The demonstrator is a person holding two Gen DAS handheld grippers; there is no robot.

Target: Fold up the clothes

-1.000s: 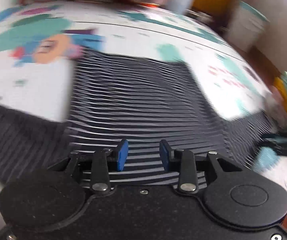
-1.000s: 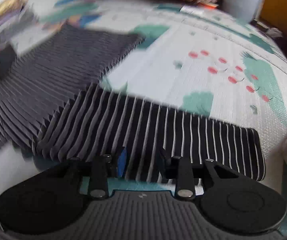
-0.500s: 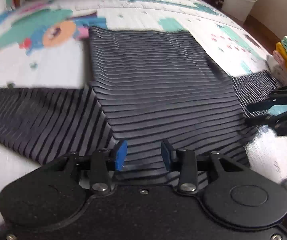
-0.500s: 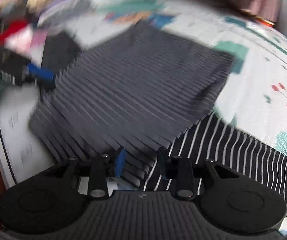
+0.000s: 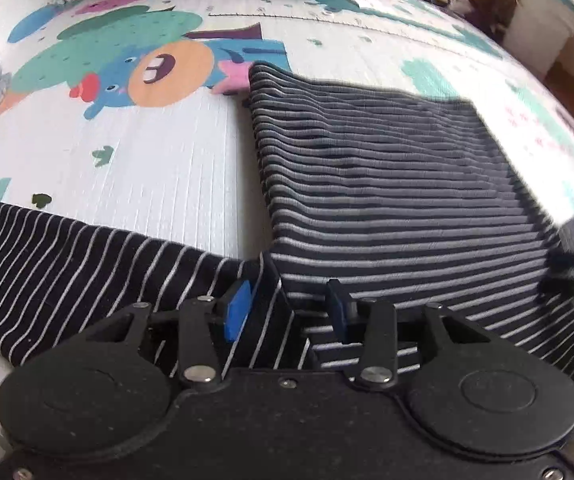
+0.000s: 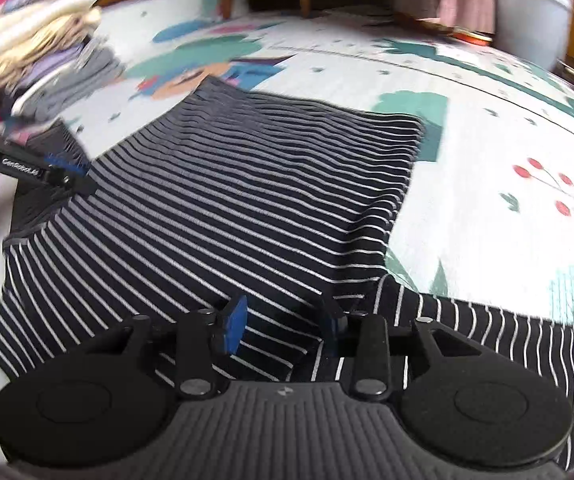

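1. Lying flat on the cartoon play mat (image 5: 159,152), the striped shirt (image 5: 387,184) has both sleeves spread out.
2. Your left gripper (image 5: 287,308) hangs above its left armpit, jaws opening, nothing pinched.
3. Your right gripper (image 6: 283,320) hangs above the right armpit, jaws likewise opening on nothing.

— Where does the black, white-striped long-sleeved shirt (image 5: 387,184) lie?

— Flat on the white foam play mat with cartoon prints (image 5: 159,168), sleeves spread to either side.

— And the blurred pile of folded clothes (image 6: 43,52)?

— In the right wrist view, on the mat's far left, behind the shirt.
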